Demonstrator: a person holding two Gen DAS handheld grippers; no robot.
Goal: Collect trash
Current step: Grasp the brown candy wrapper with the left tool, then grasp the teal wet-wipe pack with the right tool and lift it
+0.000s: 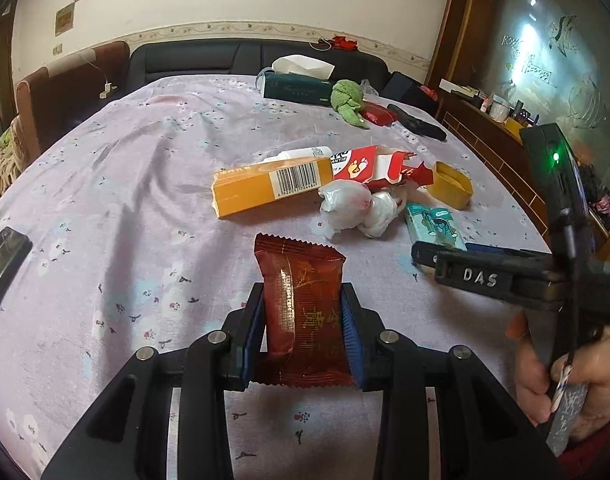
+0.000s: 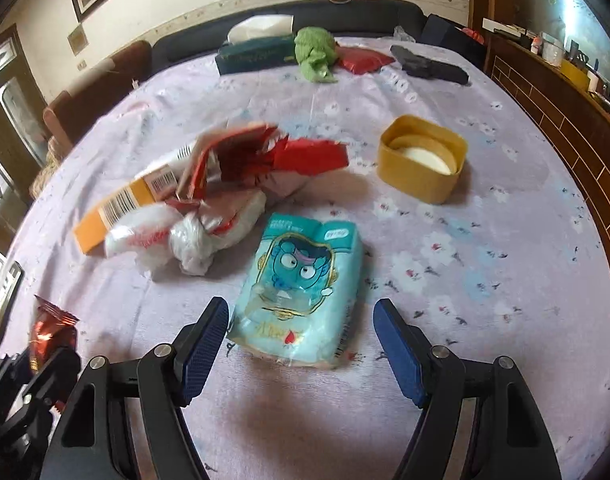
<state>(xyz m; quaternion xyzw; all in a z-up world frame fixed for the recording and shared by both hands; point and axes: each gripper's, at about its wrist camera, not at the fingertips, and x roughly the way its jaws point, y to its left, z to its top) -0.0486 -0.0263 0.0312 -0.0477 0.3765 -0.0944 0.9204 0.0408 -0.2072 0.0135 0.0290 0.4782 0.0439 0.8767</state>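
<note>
Left hand-held gripper (image 1: 303,320): I have it pinching the red wrapper (image 1: 301,308), lifted off the desk (image 1: 125,200).
Right hand-held gripper (image 2: 301,344): spread wide, my fingers flank the teal pack (image 2: 301,284) without touching.
Teal pack: flat on the desk, beside the trash pile (image 2: 209,196).

Tissue box (image 2: 257,54), green cloth (image 2: 315,54)

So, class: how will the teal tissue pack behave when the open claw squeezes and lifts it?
The tissue pack looks soft and film-wrapped, so it will probably dent and may slip. It lies flat, so it is unlikely to roll. It is probably light for its size.
</note>
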